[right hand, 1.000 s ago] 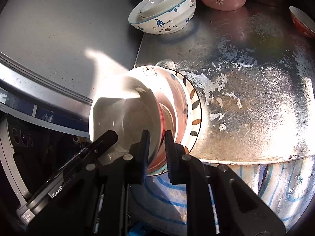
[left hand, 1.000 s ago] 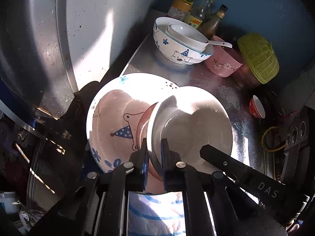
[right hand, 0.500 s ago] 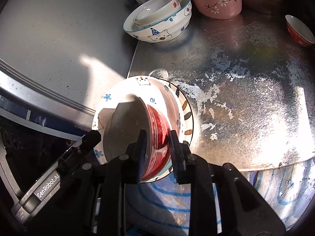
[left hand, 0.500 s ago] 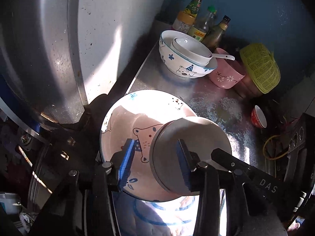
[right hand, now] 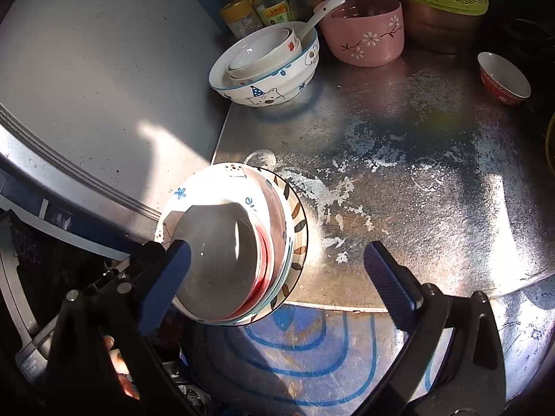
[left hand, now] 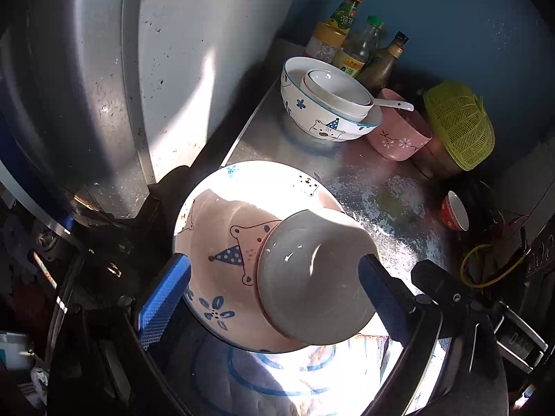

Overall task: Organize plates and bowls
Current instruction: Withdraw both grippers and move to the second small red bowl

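Observation:
A white bowl [left hand: 312,277] with a red outside [right hand: 222,263] rests in a bear-print plate [left hand: 222,228] stacked on a leaf-rim plate [right hand: 298,228] at the counter's near left corner. My left gripper [left hand: 270,294] is open, its blue pads either side of the bowl. My right gripper [right hand: 277,270] is open too, astride the same stack. A bear-print bowl [left hand: 322,118] holding a small white bowl [right hand: 256,52] and spoon stands at the back.
A pink flowered bowl [right hand: 367,31], sauce bottles [left hand: 360,52], a green strainer [left hand: 458,124] on a metal pot and a small red bowl [right hand: 503,76] stand along the back and right. A grey wall [left hand: 173,69] borders the metal counter [right hand: 416,173] on the left.
Both grippers were shut on the white bowl's rim a second ago. Both have opened wide and drawn back, leaving the bowl resting in the bear plate.

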Available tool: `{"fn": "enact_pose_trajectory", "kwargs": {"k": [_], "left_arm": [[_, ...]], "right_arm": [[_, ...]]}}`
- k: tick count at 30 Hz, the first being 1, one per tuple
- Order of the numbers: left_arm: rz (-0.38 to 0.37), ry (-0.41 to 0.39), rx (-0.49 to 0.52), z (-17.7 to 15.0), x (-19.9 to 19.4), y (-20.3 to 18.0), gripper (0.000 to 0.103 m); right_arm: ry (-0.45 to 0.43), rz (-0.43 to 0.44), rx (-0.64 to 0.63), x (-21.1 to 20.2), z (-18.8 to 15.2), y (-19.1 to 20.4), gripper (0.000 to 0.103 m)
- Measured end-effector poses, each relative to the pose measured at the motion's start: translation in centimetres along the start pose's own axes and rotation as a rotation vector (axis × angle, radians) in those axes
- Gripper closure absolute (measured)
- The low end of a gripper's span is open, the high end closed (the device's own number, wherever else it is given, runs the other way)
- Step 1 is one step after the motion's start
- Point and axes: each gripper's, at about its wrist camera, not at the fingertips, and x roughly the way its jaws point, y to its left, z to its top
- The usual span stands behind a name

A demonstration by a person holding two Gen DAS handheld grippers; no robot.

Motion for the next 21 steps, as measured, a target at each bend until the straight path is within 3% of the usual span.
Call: {"fn": "enact_pose_trajectory", "kwargs": {"k": [21], "left_arm": [[-0.003, 0.001, 0.109, -0.6, 0.2, -5.5, 0.001]], "right_arm": [[-0.054, -0.089, 0.087, -4.4, 0.6, -7.2, 0.0]]}}
